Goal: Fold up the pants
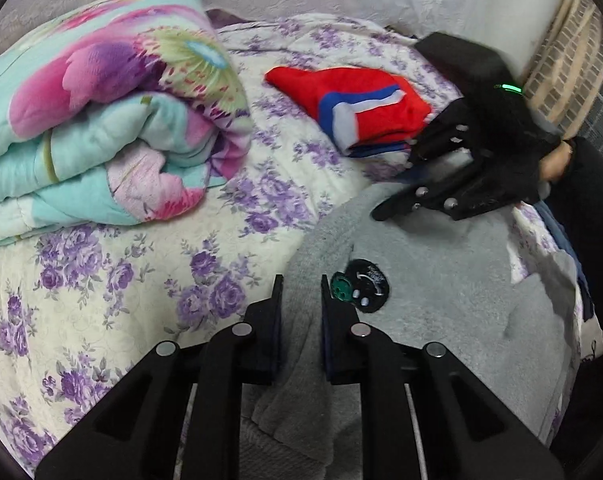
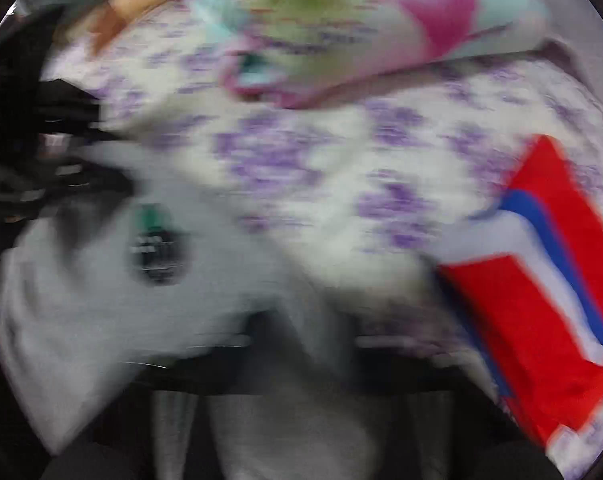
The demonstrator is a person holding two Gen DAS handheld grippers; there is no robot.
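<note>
Pants (image 1: 421, 304) of grey fleece lie across the bed (image 1: 101, 300) at the 4 o'clock part of my left wrist view, on the purple-flowered cover. My left tool (image 1: 301, 292) sits at 6 o'clock, its two fingers drawn close with a ridge of the grey cloth pinched between the pads. Just at 2 o'clock of the fingertips is a round black patch (image 1: 361, 286) on the pants. My right tool (image 1: 385, 210) reaches in from 3 o'clock, its tip down on the far edge of the grey cloth; from here I cannot tell how its fingers stand. A folded red garment (image 1: 361, 108) with blue and white bands lies at 1 o'clock, and a rolled floral quilt (image 1: 101, 112) fills 10 o'clock.

My right wrist view is badly smeared. The pants (image 2: 81, 320) spread from 8 o'clock toward centre, the patch (image 2: 157, 252) at 9 o'clock. My right tool (image 2: 301, 344) is at 6 o'clock, fingers nearly together, grey cloth bunched there, though the blur hides whether the pads grip it. The left tool (image 2: 61, 160) is a dark shape at 9 o'clock. The red garment (image 2: 541, 280) lies at 4 o'clock, the quilt (image 2: 361, 20) at 12.
</note>
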